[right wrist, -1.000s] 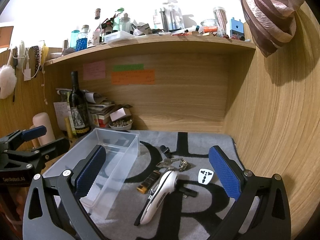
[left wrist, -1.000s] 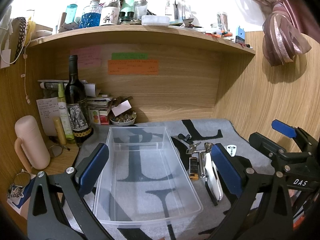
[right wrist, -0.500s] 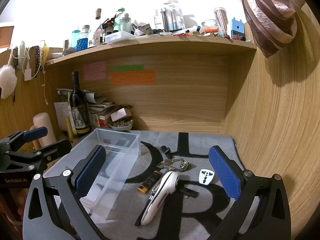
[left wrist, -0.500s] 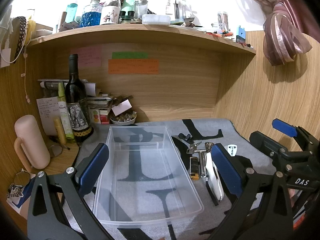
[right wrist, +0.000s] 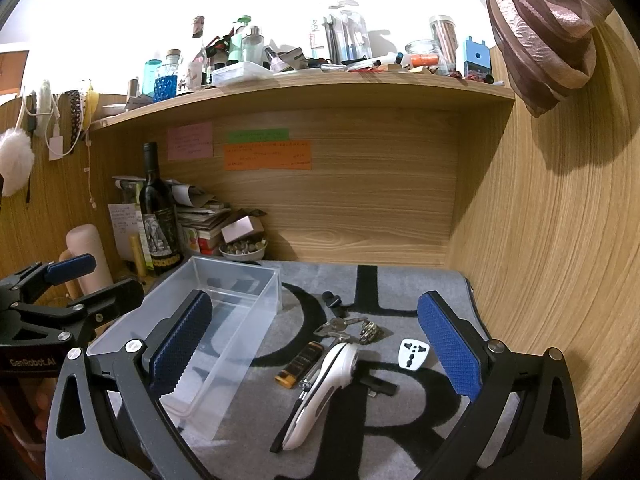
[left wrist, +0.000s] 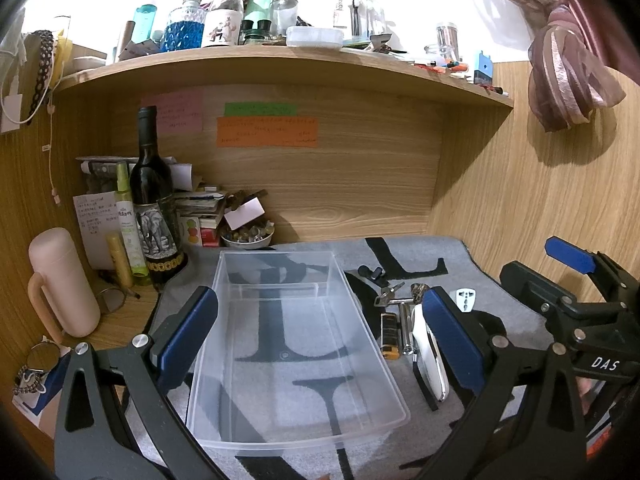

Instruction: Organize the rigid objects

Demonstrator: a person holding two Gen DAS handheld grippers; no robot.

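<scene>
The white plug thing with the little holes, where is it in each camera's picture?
Left wrist view: the white plug adapter lies right of centre, beside the left gripper's right-hand finger.
Right wrist view: it lies low and right of centre, just left of the right gripper's right-hand finger.
Shared landmark: the keys, just left of it on the grey mat in both.
</scene>
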